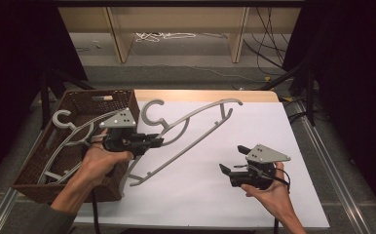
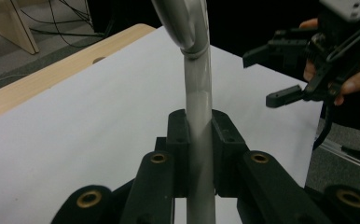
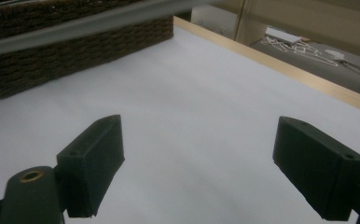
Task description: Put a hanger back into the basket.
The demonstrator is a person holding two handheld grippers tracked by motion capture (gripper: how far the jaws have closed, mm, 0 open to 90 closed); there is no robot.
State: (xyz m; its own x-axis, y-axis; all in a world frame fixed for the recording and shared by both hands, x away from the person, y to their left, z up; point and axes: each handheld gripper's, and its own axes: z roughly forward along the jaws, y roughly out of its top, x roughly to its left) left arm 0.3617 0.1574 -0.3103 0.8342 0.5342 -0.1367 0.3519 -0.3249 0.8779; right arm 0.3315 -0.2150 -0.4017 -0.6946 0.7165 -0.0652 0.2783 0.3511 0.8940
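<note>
Nearest the person, at the right of the high view, the right claw [image 1: 231, 160] is held in an upturned hand [image 1: 269, 192] just above the white surface [image 1: 254, 126]. Its jaws are spread wide and nothing is seen between them; in the right gripper view the two black pads [image 3: 92, 165] are seen far apart over bare white surface [image 3: 192, 112].

At the left, the left claw [image 1: 159, 142] is gripped in the other hand [image 1: 98, 163] beside the near corner of the woven basket [image 1: 81, 100]. It is clamped narrowly on a grey plastic hanger [image 1: 186, 129]. In the left gripper view the hanger's bar [image 2: 199, 105] is seen pinched between the two pads [image 2: 178, 140], rising upright from them, with the right claw [image 2: 271, 77] visible farther off at the right.

The held hanger is seen slanting across the middle of the surface, its hook [image 1: 152, 111] next to the basket's far right corner, its long arm reaching toward the far edge and its lower bar ending near the basket's front. Whether it is touching the surface cannot be told.

Farther left, a second grey hanger [image 1: 66, 131] is seen lying in the basket, its hook pointing to the far side. In the right gripper view the basket's wall [image 3: 75, 51] is seen at the far side of the surface, a blurred grey bar [image 3: 89, 22] crossing in front of it.

Beyond the surface, a wooden frame [image 1: 176, 24] and loose cables on the floor are visible.
</note>
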